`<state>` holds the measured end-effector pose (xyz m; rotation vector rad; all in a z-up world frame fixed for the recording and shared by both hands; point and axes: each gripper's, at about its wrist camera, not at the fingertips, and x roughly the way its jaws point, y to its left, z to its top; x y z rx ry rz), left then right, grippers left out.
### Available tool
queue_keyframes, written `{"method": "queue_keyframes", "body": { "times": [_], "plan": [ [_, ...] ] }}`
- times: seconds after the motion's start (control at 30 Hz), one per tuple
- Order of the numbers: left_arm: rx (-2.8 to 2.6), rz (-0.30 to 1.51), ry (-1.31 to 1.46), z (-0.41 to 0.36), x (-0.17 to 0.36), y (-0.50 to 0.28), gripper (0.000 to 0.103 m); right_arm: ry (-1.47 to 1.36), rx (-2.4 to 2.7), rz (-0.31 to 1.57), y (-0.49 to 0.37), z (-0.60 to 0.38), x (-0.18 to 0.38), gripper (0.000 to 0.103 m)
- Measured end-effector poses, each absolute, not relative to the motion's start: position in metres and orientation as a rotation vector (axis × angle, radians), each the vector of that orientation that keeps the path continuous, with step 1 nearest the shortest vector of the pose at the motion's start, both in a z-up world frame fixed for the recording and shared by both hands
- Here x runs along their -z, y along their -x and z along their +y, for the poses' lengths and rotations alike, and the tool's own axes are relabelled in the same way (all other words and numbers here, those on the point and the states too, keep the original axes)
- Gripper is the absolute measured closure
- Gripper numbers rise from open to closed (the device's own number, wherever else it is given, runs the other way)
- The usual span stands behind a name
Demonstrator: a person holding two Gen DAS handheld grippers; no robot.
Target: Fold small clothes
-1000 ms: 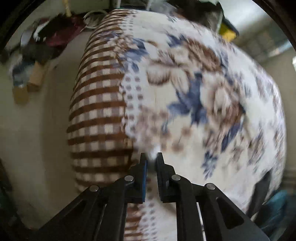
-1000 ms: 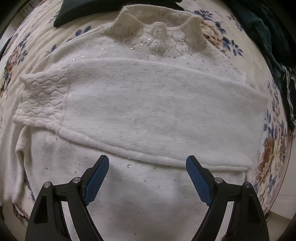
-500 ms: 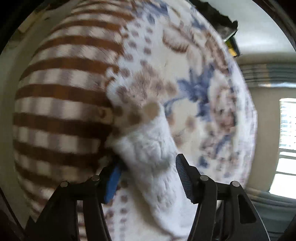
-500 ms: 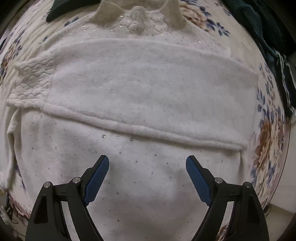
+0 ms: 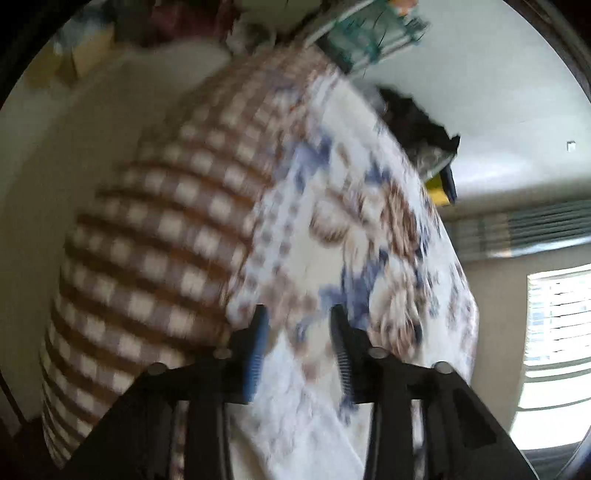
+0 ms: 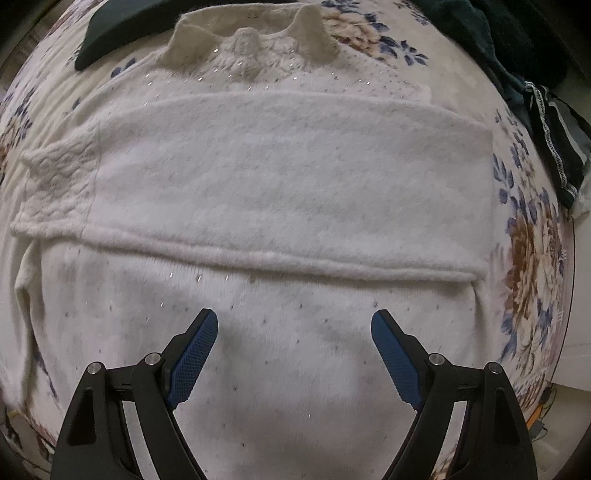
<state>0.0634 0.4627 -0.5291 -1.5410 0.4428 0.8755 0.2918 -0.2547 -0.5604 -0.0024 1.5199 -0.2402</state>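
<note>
A small white knit sweater (image 6: pixel 288 177) lies flat on the floral blanket (image 6: pixel 532 251), collar at the top of the right wrist view. One sleeve (image 6: pixel 280 192) is folded straight across the chest, its patterned cuff (image 6: pixel 55 192) at the left. My right gripper (image 6: pixel 294 321) hovers open over the sweater's lower body, nothing between its fingers. In the blurred left wrist view my left gripper (image 5: pixel 297 317) is over the blanket (image 5: pixel 369 236) near its checked border (image 5: pixel 166 236); its jaws are closing with nothing between them. The sweater does not show in that view.
A dark green garment (image 6: pixel 122 26) lies above the collar, and a heap of dark clothes (image 6: pixel 535 74) sits at the top right. Beyond the blanket's checked edge is pale floor (image 5: pixel 74 155) with boxes and clutter (image 5: pixel 74 62); a bright window (image 5: pixel 557 332) is at right.
My left gripper, shut a second ago, opened around the white sleeve end, then let it go and swung away; no sweater is between its jaws now. My right gripper shifted slightly over the sweater.
</note>
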Motion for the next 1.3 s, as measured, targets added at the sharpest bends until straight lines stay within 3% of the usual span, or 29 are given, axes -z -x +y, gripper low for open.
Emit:
{"method": "queue_keyframes", "body": {
  "times": [0.03, 0.07, 0.27, 0.43, 0.53, 0.73, 0.83, 0.9, 0.97, 1.0, 1.17, 1.3],
  "plan": [
    [-0.854, 0.47, 1.558, 0.456, 0.533, -0.062, 0.048, 0.006, 0.235, 1.523, -0.29, -0.252, 0.56, 0.016],
    [-0.829, 0.503, 1.579, 0.445, 0.539, -0.06, 0.042, 0.005, 0.233, 1.526, -0.288, -0.249, 0.56, 0.016],
    [-0.688, 0.511, 1.769, 0.361, 0.591, -0.079, 0.042, -0.013, 0.236, 1.554, -0.278, -0.249, 0.568, 0.016],
    [-0.705, 0.481, 1.718, 0.364, 0.583, -0.116, 0.045, 0.026, 0.212, 1.555, -0.281, -0.234, 0.566, 0.016],
    [-0.677, 0.445, 1.653, 0.388, 0.564, -0.134, 0.094, 0.049, 0.207, 1.549, -0.284, -0.227, 0.564, 0.016],
    [-0.763, 0.454, 1.45, 0.431, 0.525, -0.12, 0.092, 0.041, 0.22, 1.563, -0.292, -0.214, 0.562, 0.016],
    [-0.829, 0.477, 1.456, 0.427, 0.531, -0.093, 0.088, 0.043, 0.218, 1.554, -0.294, -0.216, 0.561, 0.016],
    [-0.8, 0.498, 1.527, 0.418, 0.544, -0.08, 0.076, 0.039, 0.22, 1.554, -0.296, -0.212, 0.561, 0.016],
    [-0.793, 0.482, 1.584, 0.408, 0.555, -0.072, 0.048, 0.028, 0.22, 1.557, -0.299, -0.212, 0.561, 0.016],
    [-0.789, 0.459, 1.607, 0.402, 0.561, -0.071, 0.041, 0.025, 0.22, 1.558, -0.301, -0.213, 0.562, 0.016],
    [-0.841, 0.325, 1.728, 0.404, 0.589, -0.071, 0.04, 0.029, 0.211, 1.556, -0.311, -0.203, 0.56, 0.016],
    [-0.897, 0.347, 1.631, 0.413, 0.572, -0.095, 0.042, 0.132, 0.274, 1.538, -0.314, -0.191, 0.558, 0.016]
  ]
}}
